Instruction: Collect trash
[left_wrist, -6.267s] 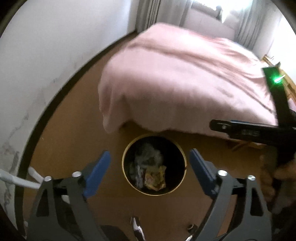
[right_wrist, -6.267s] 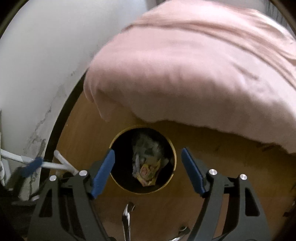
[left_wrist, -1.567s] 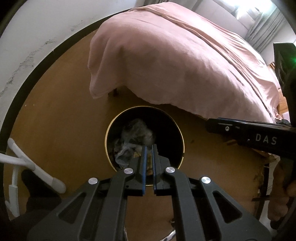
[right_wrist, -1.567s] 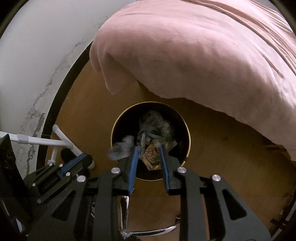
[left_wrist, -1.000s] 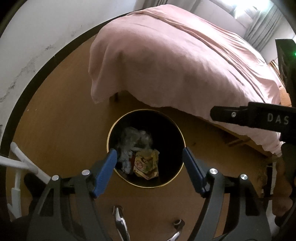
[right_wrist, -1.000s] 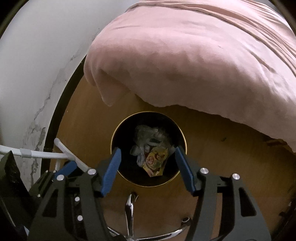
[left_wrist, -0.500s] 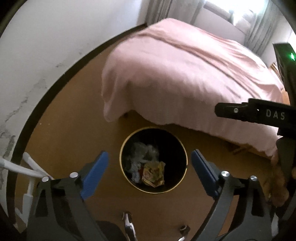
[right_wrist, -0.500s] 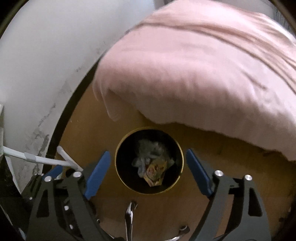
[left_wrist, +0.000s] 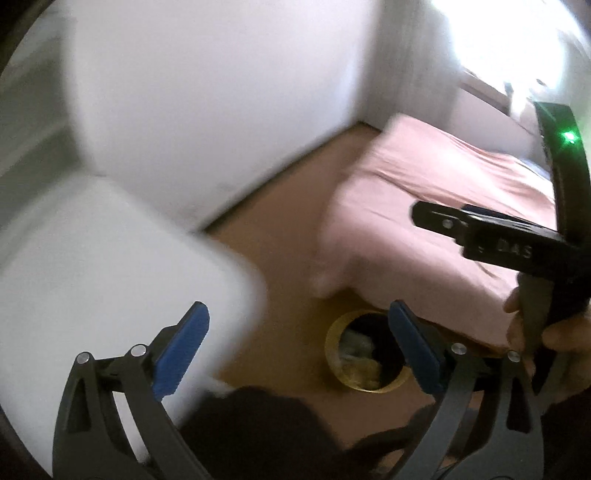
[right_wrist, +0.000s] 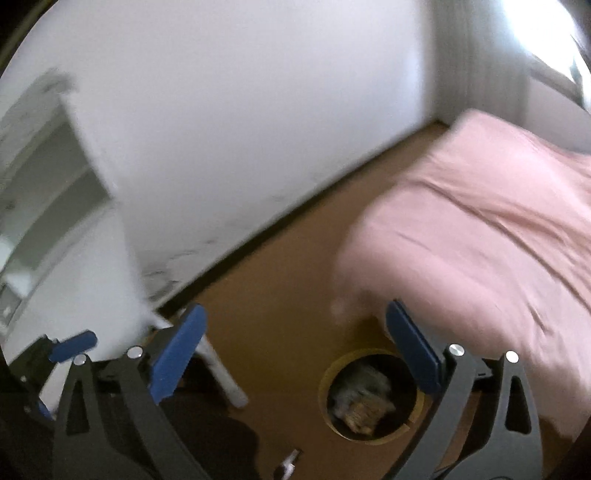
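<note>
Both tools have lifted and swung away from the bin (right_wrist: 369, 397) since half a second ago; views blur with motion. Left tool (left_wrist: 299, 354) jaws wide apart, empty; right tool (right_wrist: 295, 352) the same. Trash (right_wrist: 360, 400) sits inside the bin on the floor, near the bed (right_wrist: 491, 229) corner. Judgement: drop-off done, next search beginning. White tabletop (left_wrist: 103, 266) edge close on the left; open floor (right_wrist: 280, 295) between wall and bed.

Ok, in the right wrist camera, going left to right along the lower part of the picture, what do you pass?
Left gripper at the left edge → white table leg → round trash bin with trash inside → pink bed cover on the right.
</note>
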